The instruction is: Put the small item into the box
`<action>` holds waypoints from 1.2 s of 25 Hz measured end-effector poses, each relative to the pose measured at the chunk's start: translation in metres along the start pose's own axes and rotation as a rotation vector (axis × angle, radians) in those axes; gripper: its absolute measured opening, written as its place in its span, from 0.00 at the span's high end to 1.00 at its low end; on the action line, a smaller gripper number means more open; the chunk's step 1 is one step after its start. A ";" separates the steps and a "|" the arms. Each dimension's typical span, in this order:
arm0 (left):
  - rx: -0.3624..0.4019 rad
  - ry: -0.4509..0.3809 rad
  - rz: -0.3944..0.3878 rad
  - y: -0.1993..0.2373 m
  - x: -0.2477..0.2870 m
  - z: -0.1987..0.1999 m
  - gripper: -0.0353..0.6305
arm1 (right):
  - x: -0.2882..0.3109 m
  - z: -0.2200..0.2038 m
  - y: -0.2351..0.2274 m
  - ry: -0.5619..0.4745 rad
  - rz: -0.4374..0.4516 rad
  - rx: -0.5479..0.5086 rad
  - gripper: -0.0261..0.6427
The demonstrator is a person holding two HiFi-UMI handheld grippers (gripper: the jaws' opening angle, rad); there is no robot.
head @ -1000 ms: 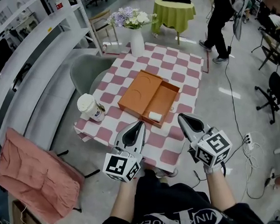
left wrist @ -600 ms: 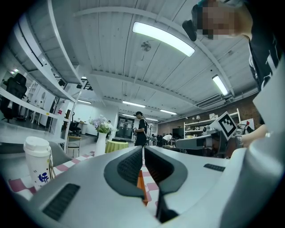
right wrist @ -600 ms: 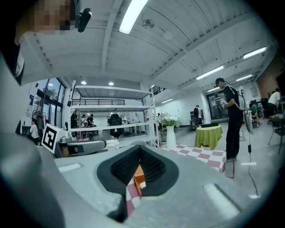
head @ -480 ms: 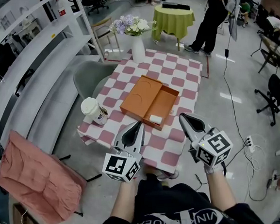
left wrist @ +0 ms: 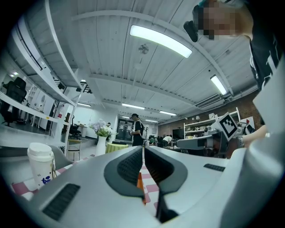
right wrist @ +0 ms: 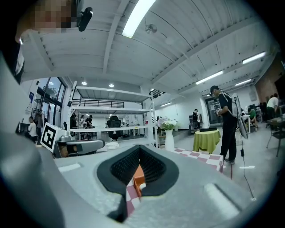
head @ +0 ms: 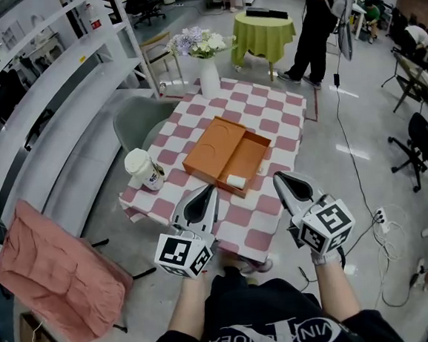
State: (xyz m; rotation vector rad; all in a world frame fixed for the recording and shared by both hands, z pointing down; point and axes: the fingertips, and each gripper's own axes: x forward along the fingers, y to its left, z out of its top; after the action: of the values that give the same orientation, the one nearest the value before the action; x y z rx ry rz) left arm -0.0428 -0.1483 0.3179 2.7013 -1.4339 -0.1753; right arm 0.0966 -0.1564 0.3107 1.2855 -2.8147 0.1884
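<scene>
Orange card, by the look of it, makes up the box, which lies open on the checked desk with its lid flat beside it. The item, small, white and blocky, already lies in the tray at its near corner, so the task looks done. It seems light and easy to lift; whether it is stiff or soft is too small to tell. A pinch from above across its short sides would suit best, clear of the tray wall just beside it. Left tongs and right tongs are both pressed together, nothing between them, and partly hide the desk's near edge. Neither gripper view shows the item clearly.
</scene>
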 end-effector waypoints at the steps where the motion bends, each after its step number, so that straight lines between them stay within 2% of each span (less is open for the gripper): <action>1: 0.001 -0.001 -0.001 -0.001 -0.001 0.001 0.92 | -0.002 0.000 0.000 -0.002 -0.004 0.002 0.95; 30: 0.024 -0.001 0.025 -0.016 -0.028 0.004 0.92 | -0.019 -0.004 0.015 -0.012 0.009 0.019 0.95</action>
State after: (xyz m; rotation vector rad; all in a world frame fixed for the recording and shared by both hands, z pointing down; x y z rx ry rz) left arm -0.0456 -0.1166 0.3133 2.7012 -1.4783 -0.1593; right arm 0.0976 -0.1314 0.3116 1.2827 -2.8354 0.2096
